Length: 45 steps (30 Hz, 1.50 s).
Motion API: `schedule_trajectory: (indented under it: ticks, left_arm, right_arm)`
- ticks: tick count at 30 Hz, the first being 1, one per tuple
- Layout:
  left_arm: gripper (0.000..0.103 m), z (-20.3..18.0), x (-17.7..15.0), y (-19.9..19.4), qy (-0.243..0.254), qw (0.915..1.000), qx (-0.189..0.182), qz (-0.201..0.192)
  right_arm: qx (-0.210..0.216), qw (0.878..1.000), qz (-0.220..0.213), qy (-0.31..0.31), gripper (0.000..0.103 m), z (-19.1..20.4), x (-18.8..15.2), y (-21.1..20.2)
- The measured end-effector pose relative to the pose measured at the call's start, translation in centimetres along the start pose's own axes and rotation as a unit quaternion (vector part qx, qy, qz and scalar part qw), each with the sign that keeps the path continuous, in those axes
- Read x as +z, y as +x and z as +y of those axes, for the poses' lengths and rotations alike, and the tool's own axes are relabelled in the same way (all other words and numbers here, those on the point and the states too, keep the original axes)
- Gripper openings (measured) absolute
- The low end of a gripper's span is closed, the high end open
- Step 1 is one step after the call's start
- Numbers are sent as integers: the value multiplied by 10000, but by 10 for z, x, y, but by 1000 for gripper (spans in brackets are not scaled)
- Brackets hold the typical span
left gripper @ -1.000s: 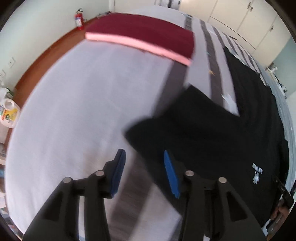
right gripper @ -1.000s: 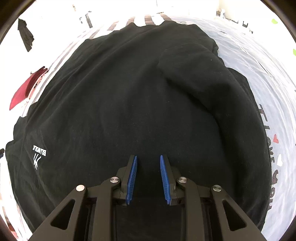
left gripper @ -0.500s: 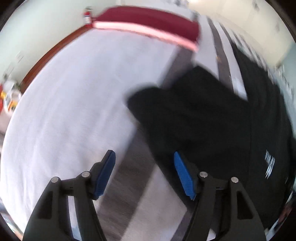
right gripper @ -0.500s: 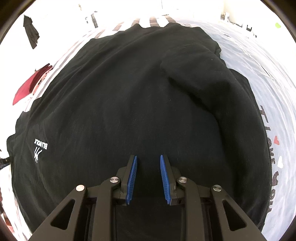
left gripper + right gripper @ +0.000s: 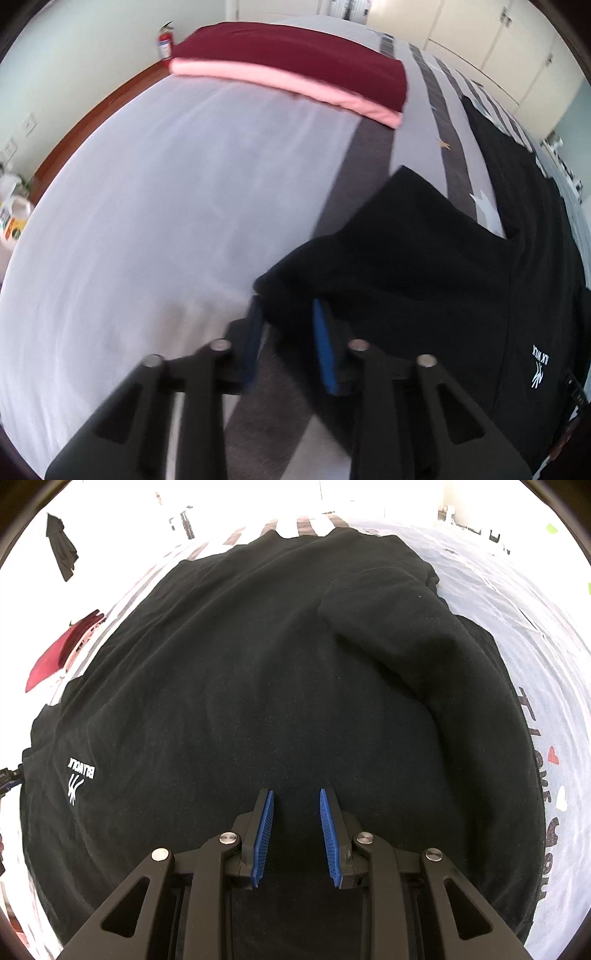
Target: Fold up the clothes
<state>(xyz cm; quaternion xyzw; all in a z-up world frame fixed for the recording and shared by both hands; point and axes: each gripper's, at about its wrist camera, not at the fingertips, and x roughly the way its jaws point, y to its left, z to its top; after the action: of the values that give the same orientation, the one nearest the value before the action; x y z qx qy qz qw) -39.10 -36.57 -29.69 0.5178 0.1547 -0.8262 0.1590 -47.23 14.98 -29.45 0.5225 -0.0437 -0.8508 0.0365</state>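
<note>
Left gripper (image 5: 286,317) at the sleeve cuff (image 5: 295,280) of the black sweatshirt (image 5: 258,664)

Its blue pads sit either side of the cuff; too blurry to tell if they've bitten, so get a full bite before carrying it across the chest. Right gripper (image 5: 296,819) hovers jaws apart over the soft, matte body, spread on the striped bedsheet (image 5: 166,203). Other sleeve lies folded in already. Farther off, a folded maroon-and-pink stack (image 5: 295,70).

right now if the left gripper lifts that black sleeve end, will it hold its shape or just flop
It will probably flop: the black sweatshirt lies limp, with soft creases, on the bed. The sleeve end at the left gripper already drapes and bends. Its thick-looking knit suggests some weight, so the rest of the sleeve may drag behind.
</note>
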Motion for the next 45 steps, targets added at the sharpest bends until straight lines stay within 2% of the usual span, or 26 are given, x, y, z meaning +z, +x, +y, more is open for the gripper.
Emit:
schedule_trajectory:
  ticks: [1,3,7,9,11,13,14,16,18,21,25,29,30,31,34,36,40,41,42,45]
  left_arm:
    - [10,-1,4,0,62,10000,23,-12]
    - [6,5,12,-5,37,9999,110,-23]
    - [6,20,13,-21,-168,9993,324,-17]
    - [11,28,16,-21,-218,9977,640,-53]
    - [11,38,21,-19,-321,9945,995,-90]
    - [11,51,26,-19,-633,9926,1037,-50]
    - [11,53,27,-21,-685,9926,998,-72]
    - [11,41,29,-30,-472,9959,735,-251]
    - [11,14,30,-40,-91,9983,380,-425]
    - [11,-31,30,-36,352,9984,-265,-343]
    - [11,-91,41,3,914,9937,-634,-135]
    - [17,-111,47,47,1099,9932,-338,156]
    - [17,-107,47,55,1028,9943,-244,172]
    - [17,-102,47,57,872,9957,-301,111]
    - [17,-100,49,45,466,9986,-253,51]
    - [20,-101,46,35,311,9990,-326,15]
    - [24,-111,27,19,463,9984,-329,14]
    - [24,-112,20,18,500,9982,-315,65]
    - [24,-112,12,17,502,9980,-345,145]
    - [24,-118,-7,17,508,9979,-269,299]
  right_arm:
    - [-6,10000,-2,-3,24,0,0,-1]
    - [-14,10000,-7,-7,24,0,0,-1]
    - [-17,10000,-19,-13,24,0,0,-1]
    - [3,10000,-24,0,24,-1,-1,-1]
    - [30,10000,-28,16,24,-2,-1,-1]
    - [57,10000,-32,3,24,-4,-3,-3]
    - [69,10000,-35,-6,24,-6,-3,-4]
    - [94,9999,-41,-25,24,-9,-5,-6]
    - [125,9999,-43,-27,24,-11,-6,-8]
    - [165,9999,-26,-15,24,-13,-6,-11]
    - [95,9999,-3,-37,24,-23,-6,-19]
    - [-48,10000,7,-87,24,-36,-7,-29]
    - [-83,9999,10,-99,24,-39,-7,-32]
    - [-126,9999,8,-93,24,-44,-7,-35]
    - [-350,9993,20,125,24,-73,-7,-45]
    - [-319,9990,-72,310,24,-91,-6,-58]
    - [-385,9975,-441,398,24,-115,0,-85]
    - [-455,9969,-522,363,29,-120,4,-88]
    - [-542,9963,-576,324,39,-125,9,-89]
    - [-551,9953,-674,424,46,-141,25,-80]
